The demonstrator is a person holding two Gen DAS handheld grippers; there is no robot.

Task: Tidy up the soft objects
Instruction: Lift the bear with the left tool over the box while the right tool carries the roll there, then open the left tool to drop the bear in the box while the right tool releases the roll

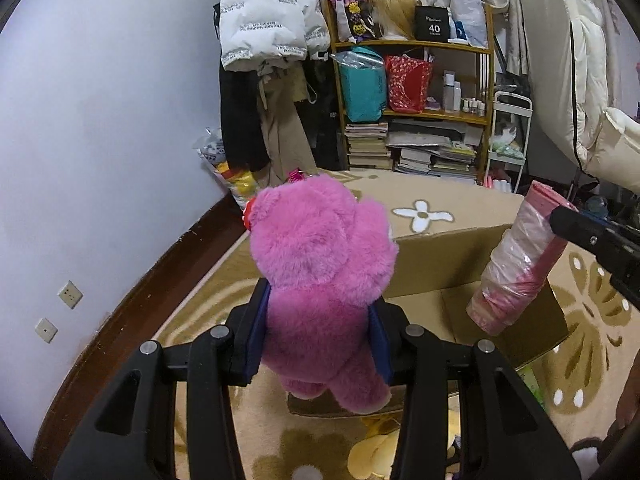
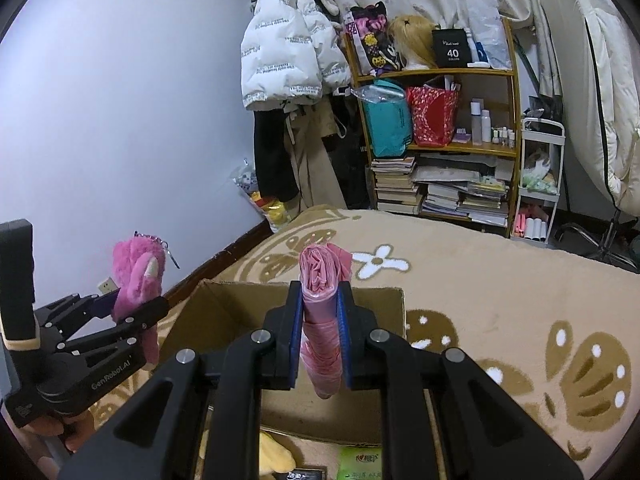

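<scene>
Bedroom floor, beige carpet point(image 2: 480, 280) with flower pattern, lilac wall on your left. Two tongs, each loaded. Your left tongs point(image 1: 318, 334) are clamped on one pink plush bear point(image 1: 320, 260), held upright in the air just beside the near-left edge of the box; it has a keychain at the top. Your right tongs point(image 2: 320, 336) are pinched around one pink roll of plastic bags point(image 2: 322, 320), upright, held over the box opening. One cardboard box point(image 2: 384, 300), open; its floor looks bare where visible, most of it hidden behind your tongs. On the carpet in front of the box: a yellow plush point(image 2: 274, 456) and one green packet point(image 2: 360, 462), both partly cut off. Further out: one wooden shelf point(image 2: 434, 74) with a teal bag point(image 2: 388, 124), a red bag point(image 2: 432, 116), a blond wig point(image 2: 412, 40), small bottles, and book stacks at the bottom. One white puffer jacket point(image 2: 284, 52) hangs left of it. One white trolley point(image 2: 540, 184) stands to the right.
</scene>
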